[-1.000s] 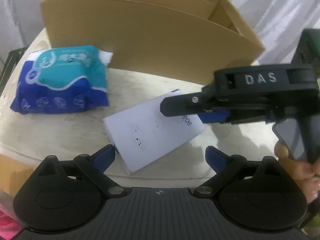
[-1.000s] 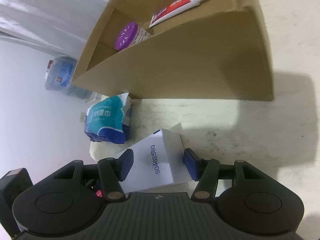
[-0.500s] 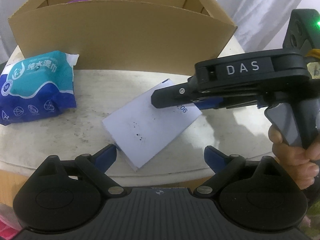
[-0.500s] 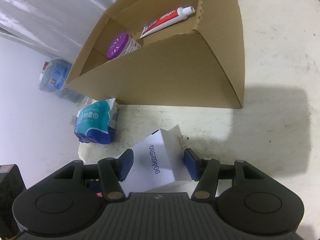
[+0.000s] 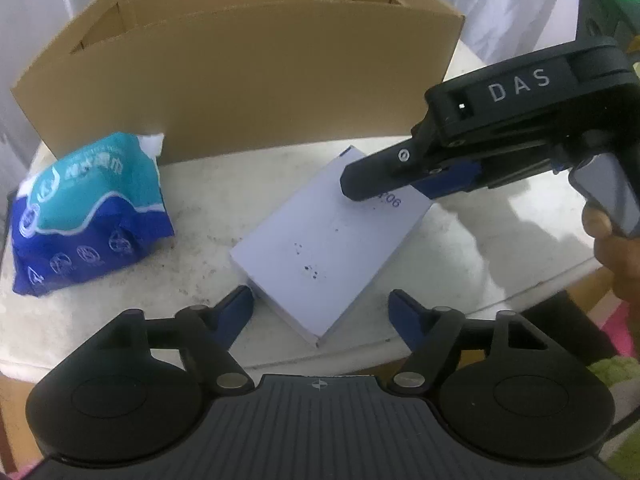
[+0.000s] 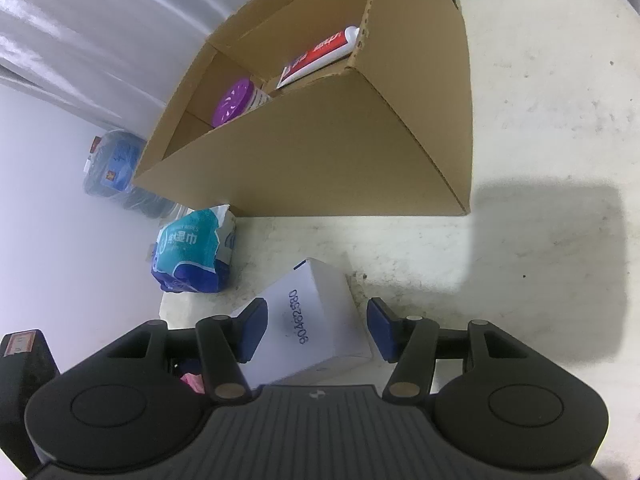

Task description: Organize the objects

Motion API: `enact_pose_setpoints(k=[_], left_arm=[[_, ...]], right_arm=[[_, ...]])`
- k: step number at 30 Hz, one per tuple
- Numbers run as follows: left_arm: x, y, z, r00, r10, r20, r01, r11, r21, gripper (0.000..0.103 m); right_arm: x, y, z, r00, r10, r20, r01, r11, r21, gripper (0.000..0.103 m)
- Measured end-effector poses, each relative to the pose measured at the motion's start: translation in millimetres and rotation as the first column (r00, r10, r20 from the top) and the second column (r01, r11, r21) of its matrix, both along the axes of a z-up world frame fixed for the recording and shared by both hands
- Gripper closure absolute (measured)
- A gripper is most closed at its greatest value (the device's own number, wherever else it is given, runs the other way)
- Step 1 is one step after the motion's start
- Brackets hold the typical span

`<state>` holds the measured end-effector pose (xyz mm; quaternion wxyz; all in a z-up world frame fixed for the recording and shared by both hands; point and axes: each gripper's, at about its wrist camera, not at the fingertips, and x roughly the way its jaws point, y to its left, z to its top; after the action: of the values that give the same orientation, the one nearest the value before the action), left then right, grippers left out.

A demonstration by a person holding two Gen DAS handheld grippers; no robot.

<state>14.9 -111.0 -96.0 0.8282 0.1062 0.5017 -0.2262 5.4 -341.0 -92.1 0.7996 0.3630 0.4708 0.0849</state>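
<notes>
The pale, stained worktop (image 6: pixel 540 120) carried a large open cardboard box (image 5: pixel 248 80) along its far side, split by a divider into compartments. In the right wrist view one compartment held a purple-lidded container (image 6: pixel 234 104) and the next a red and white toothpaste tube (image 6: pixel 320 54). In front of the box, near the worktop's left edge, lay a blue and teal pack of wet wipes (image 5: pixel 88 216), apart from the white carton (image 5: pixel 328 240), which lay flat at an angle in the open space before the box, near the front edge. The right tool (image 6: pixel 316 330) straddled the carton's far end with its blue pads either side; a gap showed at each pad, so it gripped nothing. The left tool (image 5: pixel 322 312) had just been closing, its pads flanking the carton's near corner, not visibly pressing it. Nothing lay between the carton and the box wall.
</notes>
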Motion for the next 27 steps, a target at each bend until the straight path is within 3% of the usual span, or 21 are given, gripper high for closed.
enact_pose_setpoints(k=[5,13,15,19,27], left_arm=[[-4.5,-2.4,-0.7,0.999,0.026,0.025,-0.027,0.999,0.020,0.038],[-13.0,-12.8,-2.5,0.998,0.063,0.031,-0.064,0.997,0.030,0.041],[5.9,-18.2,-12.7,0.997,0.070,0.025,-0.071,0.997,0.031,0.041],[-4.2,-19.9,-11.3,0.997,0.075,0.015,-0.075,0.997,0.023,0.042],[15.2,-20.3,-29.6,0.998,0.060,0.018,-0.060,0.997,0.045,0.042]], right_arm=[[-0.5,2.8,-2.0,1.000,0.012,0.001,-0.012,1.000,-0.008,0.049],[-2.9,13.4,0.1,0.999,0.027,0.021,-0.026,0.998,-0.064,0.049],[-4.2,14.8,0.4,0.999,0.029,0.016,-0.028,0.997,-0.067,0.049],[-10.2,18.0,1.8,0.999,0.038,0.013,-0.037,0.996,-0.079,0.049],[-16.2,21.2,3.9,0.999,0.042,0.024,-0.039,0.993,-0.108,0.049]])
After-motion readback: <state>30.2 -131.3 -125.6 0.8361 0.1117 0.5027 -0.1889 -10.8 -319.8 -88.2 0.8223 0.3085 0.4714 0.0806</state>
